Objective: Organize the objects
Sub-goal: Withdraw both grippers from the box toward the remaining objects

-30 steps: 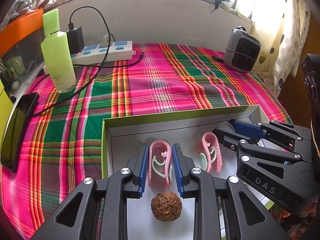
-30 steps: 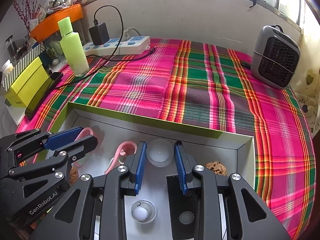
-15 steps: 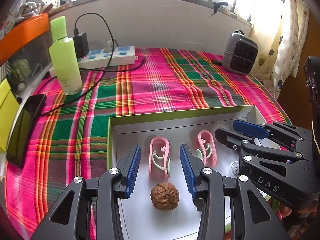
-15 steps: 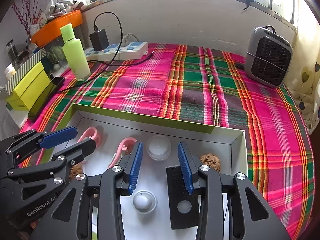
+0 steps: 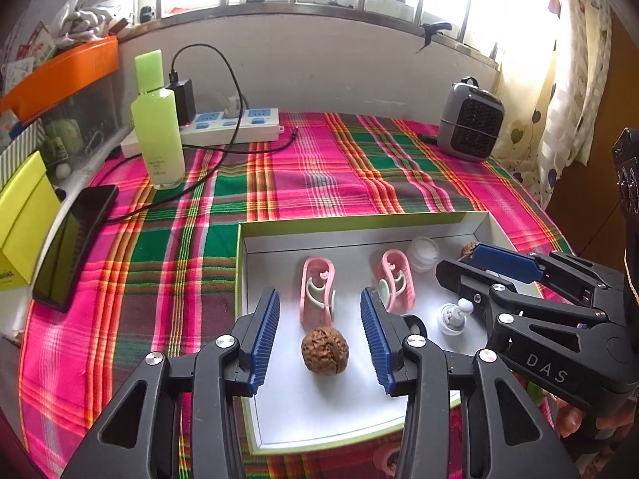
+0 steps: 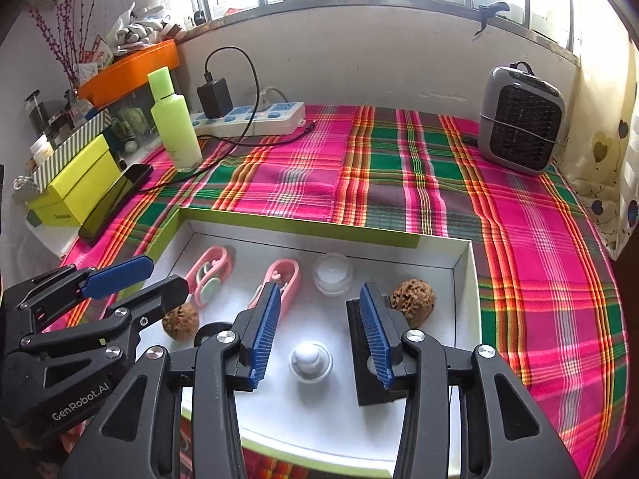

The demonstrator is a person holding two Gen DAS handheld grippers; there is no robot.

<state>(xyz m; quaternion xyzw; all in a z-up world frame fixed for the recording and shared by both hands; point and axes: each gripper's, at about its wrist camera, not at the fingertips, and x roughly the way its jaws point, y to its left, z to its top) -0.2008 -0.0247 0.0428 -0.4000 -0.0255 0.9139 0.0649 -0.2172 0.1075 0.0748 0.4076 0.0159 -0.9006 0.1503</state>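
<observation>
Left wrist view: the left gripper (image 5: 319,333) hangs released over the shallow box (image 5: 359,223), nothing pressed between its blue pads. A brown, wrinkled walnut (image 5: 324,351) lies between its fingers, untouched. Just ahead stands a pink clip (image 5: 317,293) on edge, and ahead to the right its twin, the second pink clip (image 5: 395,279). The right gripper (image 5: 475,275) reaches in from the right.

Right wrist view: the right gripper (image 6: 315,335) is opening, with a small white knobbed cap (image 6: 310,359) lying free between its fingers. A clear round jar (image 6: 332,273) sits just ahead, a black block (image 6: 367,371) under the right finger, and a second walnut (image 6: 413,301) beyond it to the right.

Judging from this, the pieces already lie sorted in pairs inside the box; little seems left, unless more items wait out of view.
</observation>
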